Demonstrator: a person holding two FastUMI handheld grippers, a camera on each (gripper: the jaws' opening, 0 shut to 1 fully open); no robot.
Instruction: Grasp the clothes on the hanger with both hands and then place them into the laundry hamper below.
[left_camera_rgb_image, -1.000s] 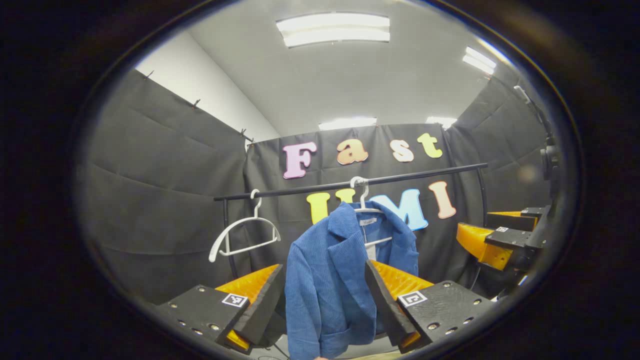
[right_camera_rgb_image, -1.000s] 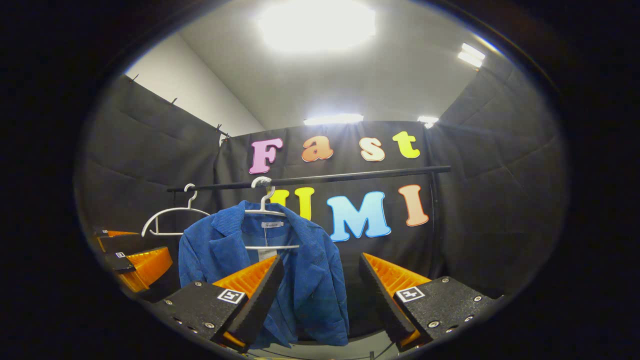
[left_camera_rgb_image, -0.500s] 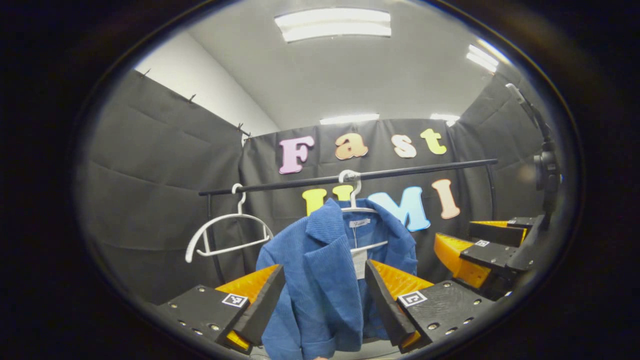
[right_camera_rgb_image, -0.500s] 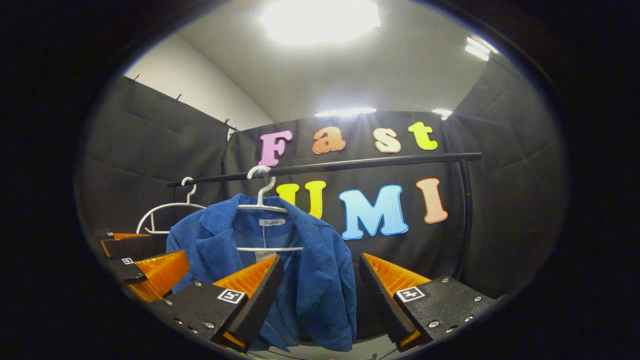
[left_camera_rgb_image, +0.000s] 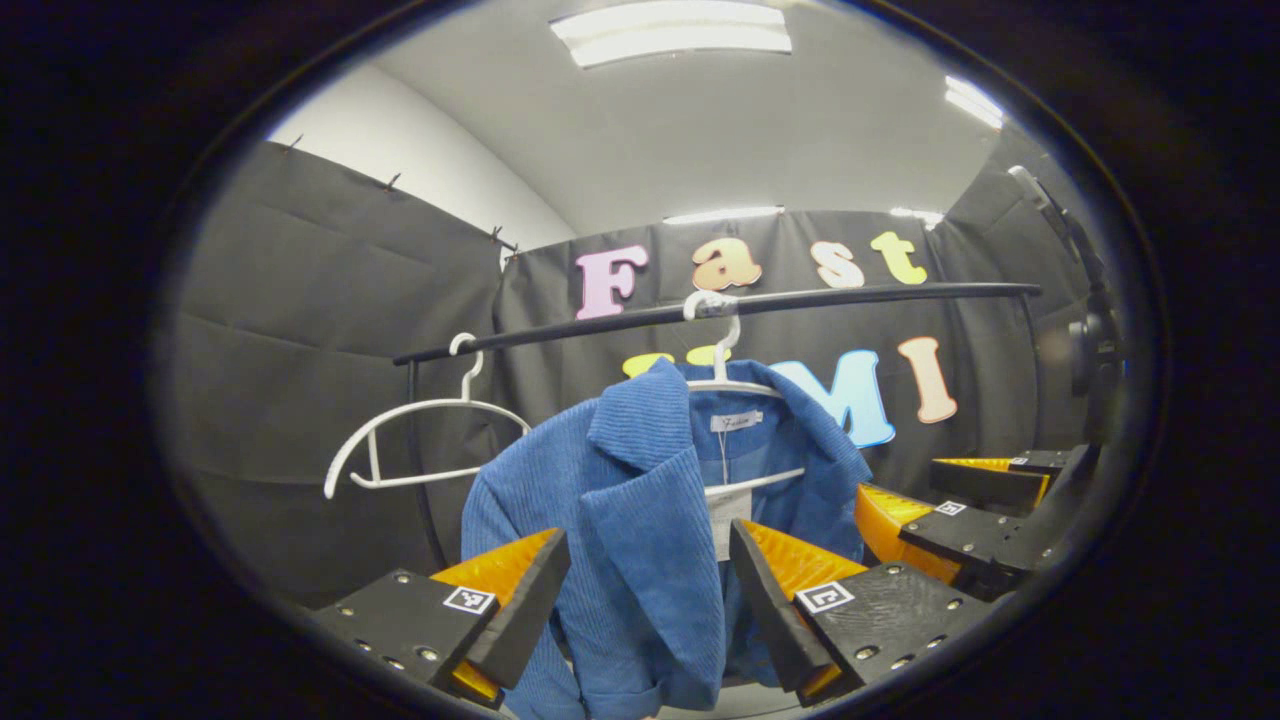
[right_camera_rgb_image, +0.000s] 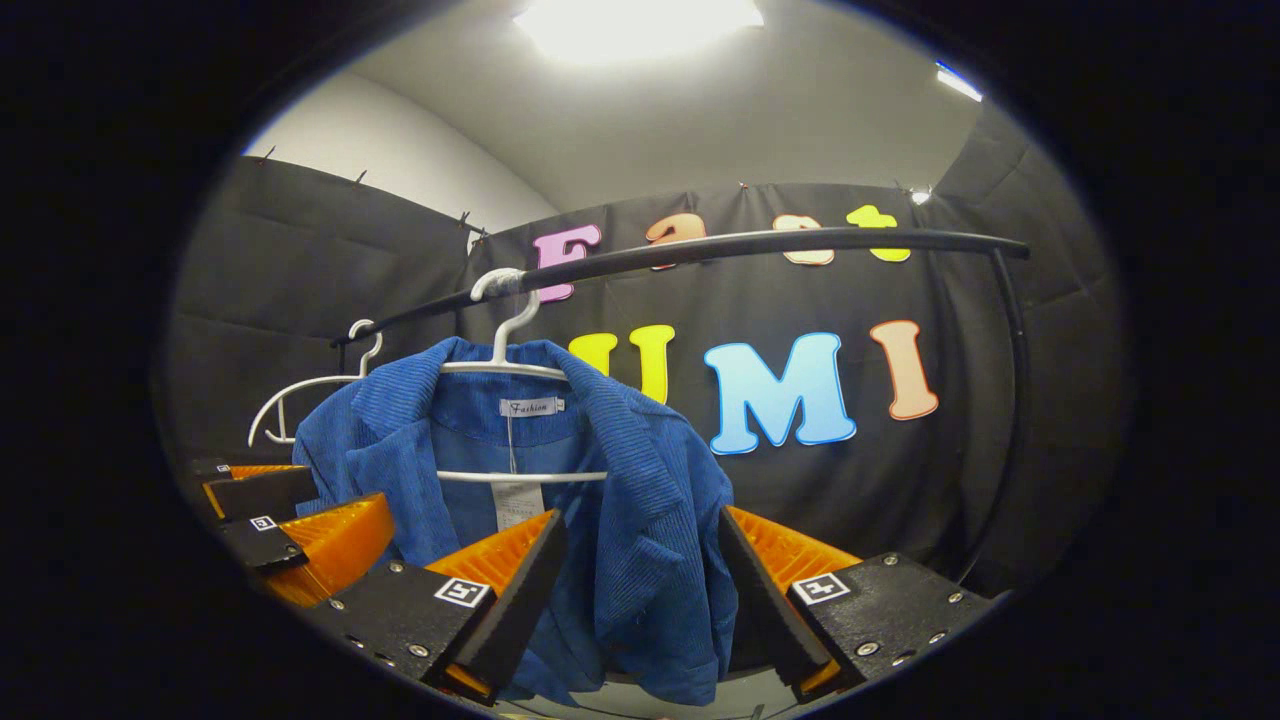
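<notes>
clearly the left claw (left_camera_rgb_image: 648, 590) stands wide, its two fingers parted with the near front panel of the blue jacket (left_camera_rgb_image: 640, 520) framed in the gap but not pressed, so nothing is gripped. likewise the right claw (right_camera_rgb_image: 640, 590) is spread wide, with the jacket's other front panel (right_camera_rgb_image: 640, 520) hanging between its fingers, seemingly a little beyond them. each claw faces its own side of the garment, which suits a two-handed pull: a grip on both fronts would let the cloth slide off evenly rather than twist.

outward, the jacket hangs open on a white hanger (right_camera_rgb_image: 520, 372) whose hook sits over the black rail (right_camera_rgb_image: 760, 243), collar up, a tag showing at the neck. an empty white hanger (left_camera_rgb_image: 420, 440) hangs on the same rail, well apart to the side. in the left gripper view the right claw shows at the edge (left_camera_rgb_image: 960, 505), just beside the jacket's far shoulder. the hamper lies below, out of sight, so the grasp comes first, i judge.
</notes>
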